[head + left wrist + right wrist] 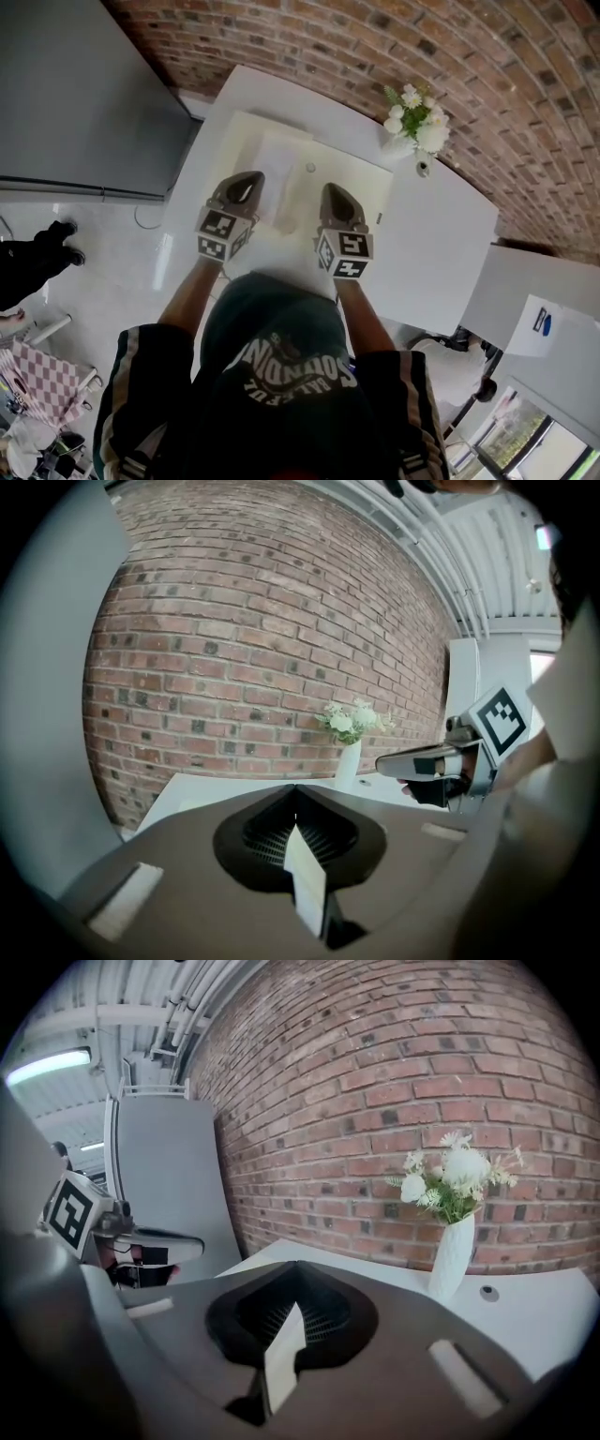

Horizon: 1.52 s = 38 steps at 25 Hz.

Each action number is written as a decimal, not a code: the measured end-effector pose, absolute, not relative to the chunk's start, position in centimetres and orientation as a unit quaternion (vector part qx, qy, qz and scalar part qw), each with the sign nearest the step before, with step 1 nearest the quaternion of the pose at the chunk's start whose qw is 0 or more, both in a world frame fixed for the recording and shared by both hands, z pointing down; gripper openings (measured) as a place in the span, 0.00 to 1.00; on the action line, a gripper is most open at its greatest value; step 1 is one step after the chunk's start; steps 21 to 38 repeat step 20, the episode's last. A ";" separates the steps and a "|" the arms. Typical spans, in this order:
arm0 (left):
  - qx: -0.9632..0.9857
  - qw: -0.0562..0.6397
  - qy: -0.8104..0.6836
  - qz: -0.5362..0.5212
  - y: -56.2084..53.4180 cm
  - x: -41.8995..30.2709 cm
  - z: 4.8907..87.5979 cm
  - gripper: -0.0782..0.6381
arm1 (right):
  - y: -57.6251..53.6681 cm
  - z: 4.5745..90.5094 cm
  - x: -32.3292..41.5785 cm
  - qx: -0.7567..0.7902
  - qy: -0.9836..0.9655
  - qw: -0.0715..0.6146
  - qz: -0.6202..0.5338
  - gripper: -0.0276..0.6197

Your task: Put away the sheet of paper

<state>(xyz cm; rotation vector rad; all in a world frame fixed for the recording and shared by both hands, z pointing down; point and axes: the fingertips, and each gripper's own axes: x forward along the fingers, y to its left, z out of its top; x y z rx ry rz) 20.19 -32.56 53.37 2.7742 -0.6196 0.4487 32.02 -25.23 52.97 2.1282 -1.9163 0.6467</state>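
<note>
The white sheet of paper point(281, 173) sits between my two grippers, over a cream mat point(361, 183) on the white table point(431, 234). My left gripper point(248, 178) is at its left side and my right gripper point(333, 190) at its right. In the left gripper view the jaws point(295, 794) are shut, with a white strip of the sheet point(307, 878) pinched between them. The right gripper view shows the same: shut jaws point(298, 1265) with the sheet's edge point(281, 1358) in them. Each gripper appears in the other's view, the right gripper point(389, 764) and the left gripper point(192, 1244).
A white vase of flowers point(417, 127) stands at the table's far right corner by the brick wall. A grey cabinet point(75, 94) is on the left, and a second white table point(544, 300) on the right. A person in black point(37, 258) stands at the far left.
</note>
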 end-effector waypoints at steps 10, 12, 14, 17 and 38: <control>0.960 0.122 -0.200 0.153 -32.4 21.0 53.4 0.12 | -24.8 52.8 31.9 0.727 -0.645 0.101 0.213 0.04; 0.960 0.123 -0.198 0.153 -32.3 21.0 53.5 0.12 | -24.8 52.8 31.9 0.727 -0.645 0.101 0.214 0.04; 0.961 0.123 -0.197 0.153 -32.4 21.1 53.5 0.12 | -24.8 52.9 31.8 0.726 -0.645 0.102 0.215 0.04; 0.960 0.125 -0.194 0.161 -32.3 20.9 53.5 0.12 | -24.9 52.9 31.6 0.725 -0.646 0.103 0.215 0.04; 0.960 0.125 -0.195 0.161 -32.4 20.6 53.4 0.12 | -25.0 52.9 31.1 0.722 -0.649 0.104 0.216 0.04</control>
